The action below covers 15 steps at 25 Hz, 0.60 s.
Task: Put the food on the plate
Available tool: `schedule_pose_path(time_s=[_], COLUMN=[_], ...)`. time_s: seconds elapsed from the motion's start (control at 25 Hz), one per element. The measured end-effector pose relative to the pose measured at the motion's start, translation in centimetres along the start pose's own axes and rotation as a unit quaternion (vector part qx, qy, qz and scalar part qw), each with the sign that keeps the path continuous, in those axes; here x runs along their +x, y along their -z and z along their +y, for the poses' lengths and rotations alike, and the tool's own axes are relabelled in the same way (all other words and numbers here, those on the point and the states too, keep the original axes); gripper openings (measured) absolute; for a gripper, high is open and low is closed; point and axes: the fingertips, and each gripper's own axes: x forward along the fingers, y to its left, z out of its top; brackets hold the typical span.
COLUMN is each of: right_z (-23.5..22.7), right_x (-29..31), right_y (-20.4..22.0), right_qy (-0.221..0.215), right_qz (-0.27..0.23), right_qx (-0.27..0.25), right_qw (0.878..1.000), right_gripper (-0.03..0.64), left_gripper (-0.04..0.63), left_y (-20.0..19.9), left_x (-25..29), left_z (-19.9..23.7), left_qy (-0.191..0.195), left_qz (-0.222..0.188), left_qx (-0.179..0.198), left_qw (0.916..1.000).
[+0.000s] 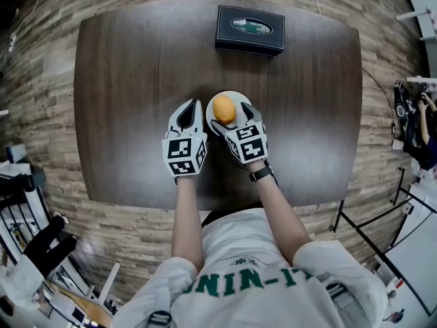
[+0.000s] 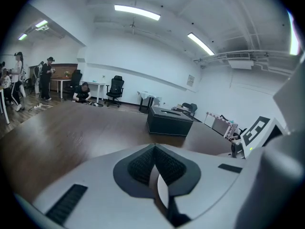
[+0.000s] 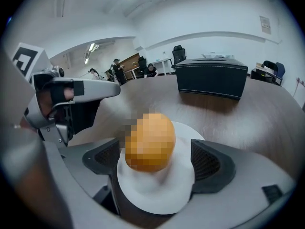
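Observation:
A round orange piece of food (image 1: pixel 224 109) rests on a small white plate (image 1: pixel 237 98) near the middle of the dark wooden table (image 1: pixel 136 80). My right gripper (image 1: pixel 231 117) straddles it, jaws wide apart. In the right gripper view the food (image 3: pixel 150 142) sits on the plate (image 3: pixel 157 194) between the two pads with a gap on either side, so the right gripper (image 3: pixel 155 159) is open. My left gripper (image 1: pixel 187 111) hovers just left of the plate, its pads together and nothing between them; the left gripper view shows those jaws (image 2: pixel 155 151) shut.
A black rectangular box (image 1: pixel 250 29) stands at the table's far edge, behind the plate. The person's arms reach in from the near edge. Stands and gear crowd the floor at the lower left (image 1: pixel 34 251) and right (image 1: pixel 410 121). Distant people and office chairs (image 2: pixel 114 87) fill the room.

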Motion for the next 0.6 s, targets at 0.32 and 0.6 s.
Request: schedule_pose_path(time_s=[0.32,0.6], right_z=[0.3,1.0], right_x=[-2.3,-5.7], right_y=[-1.7,-3.6], right_qy=[0.005,0.016], right_qz=[-0.042,-0.085], right_qx=[0.004,0.006], right_qw=[0.999,0.996], right_gripper=[0.479,0.468], left_gripper=[0.012,0.011], left_y=[-2.1,-4.0], left_x=[-2.1,-5.4], left_z=[-0.8,-1.4], left_qy=[0.002,0.000], left_qz=[-0.020,-0.041], left_qx=[-0.024,-0.007], left_qw=[0.9995,0.9991])
